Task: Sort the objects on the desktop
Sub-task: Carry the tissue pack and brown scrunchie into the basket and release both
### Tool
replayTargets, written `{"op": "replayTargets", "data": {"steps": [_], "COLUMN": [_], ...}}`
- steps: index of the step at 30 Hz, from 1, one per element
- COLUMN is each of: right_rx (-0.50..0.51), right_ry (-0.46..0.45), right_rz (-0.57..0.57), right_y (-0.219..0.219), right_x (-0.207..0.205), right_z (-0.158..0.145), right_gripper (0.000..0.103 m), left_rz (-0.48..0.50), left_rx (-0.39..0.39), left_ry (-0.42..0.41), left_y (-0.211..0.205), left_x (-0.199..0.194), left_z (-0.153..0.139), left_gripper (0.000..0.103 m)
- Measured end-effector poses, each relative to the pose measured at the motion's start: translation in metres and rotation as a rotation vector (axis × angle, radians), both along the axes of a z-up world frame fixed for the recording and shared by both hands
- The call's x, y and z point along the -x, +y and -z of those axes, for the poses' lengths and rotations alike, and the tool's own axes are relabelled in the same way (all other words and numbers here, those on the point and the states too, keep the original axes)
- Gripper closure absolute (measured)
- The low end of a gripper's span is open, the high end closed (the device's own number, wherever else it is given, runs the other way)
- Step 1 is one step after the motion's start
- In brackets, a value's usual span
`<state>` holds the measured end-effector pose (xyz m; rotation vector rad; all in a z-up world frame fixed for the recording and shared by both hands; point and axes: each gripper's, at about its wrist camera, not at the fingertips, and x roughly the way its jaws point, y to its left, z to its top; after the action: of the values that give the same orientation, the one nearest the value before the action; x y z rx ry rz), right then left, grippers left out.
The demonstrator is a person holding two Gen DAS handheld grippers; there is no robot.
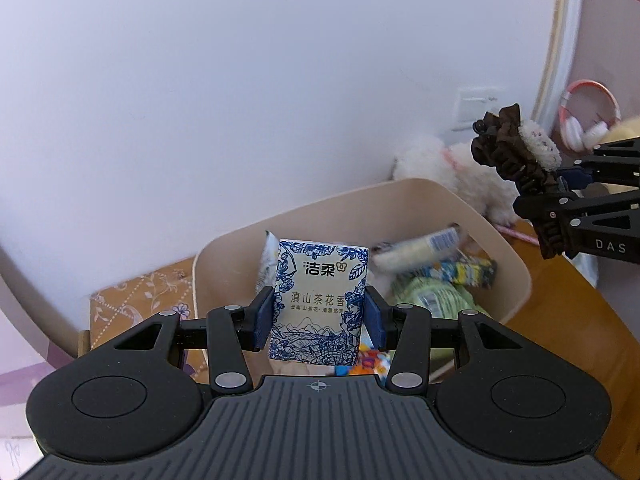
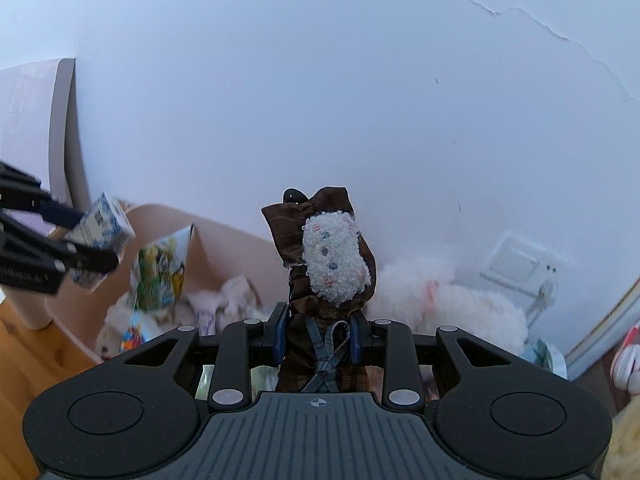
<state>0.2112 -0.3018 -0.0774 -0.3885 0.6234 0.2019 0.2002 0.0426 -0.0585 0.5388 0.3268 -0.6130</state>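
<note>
- The left gripper [image 1: 319,316] holds a tissue pack [image 1: 318,300] – its jaws pinch the pack on both sides.
- The tissue pack is white with blue flowers. It stands up straight, in the air, above the near side of the beige bin [image 1: 508,248].
- The right gripper [image 2: 320,334] holds a brown scrunchie [image 2: 320,248] – its jaws squeeze the soft cloth tight.
- The scrunchie has a fluffy white patch [image 2: 334,258] and sticks up out of the jaws. It is in the air, to the right of the bin.
- Inside the bin lie bright snack bags [image 1: 460,270] and a green pack [image 1: 432,298].
- The bin sits on the wooden counter [image 1: 560,320].
- A fluffy white toy [image 1: 448,168] sits behind the bin, by the wall.
- Pink headphones [image 1: 588,120] hang far to the right of the bin.
</note>
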Motion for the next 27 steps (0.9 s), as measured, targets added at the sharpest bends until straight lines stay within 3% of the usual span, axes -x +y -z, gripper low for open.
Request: {"op": "replayTargets", "data": {"steps": [3, 8, 15, 22, 25, 27], "right_rx": [-0.017, -0.115, -0.114, -0.093, -0.070, -0.053], "right_ry": [-0.009, 0.050, 0.121, 0.181, 0.175, 0.152], "right_rz": [-0.004, 0.037, 0.078, 0.109, 0.099, 0.083], "right_y": [0.007, 0.013, 0.021, 0.020, 0.019, 0.019], "right_x": [-0.013, -0.036, -0.056, -0.062, -0.060, -0.054], "right_z": [0.004, 0.015, 0.041, 0.060, 0.061, 0.060], "right_gripper": [0.075, 0.075, 0.075, 0.074, 0.058, 0.050], "left_rz": [-0.016, -0.060, -0.103, -0.087, -0.073, -0.066], "left_rx": [-0.014, -0.021, -0.044, -0.095, -0.093, -0.086], "left_ry": [0.001, 0.009, 0.043, 0.060, 0.064, 0.069], "left_y": [-0.006, -0.014, -0.022, -0.022, -0.018, -0.015], "left_x": [-0.008, -0.025, -0.044, -0.046, -0.044, -0.043], "left_z": [0.003, 0.012, 0.027, 0.042, 0.043, 0.042], "left_gripper": [0.056, 0.056, 0.057, 0.057, 0.055, 0.044]}}
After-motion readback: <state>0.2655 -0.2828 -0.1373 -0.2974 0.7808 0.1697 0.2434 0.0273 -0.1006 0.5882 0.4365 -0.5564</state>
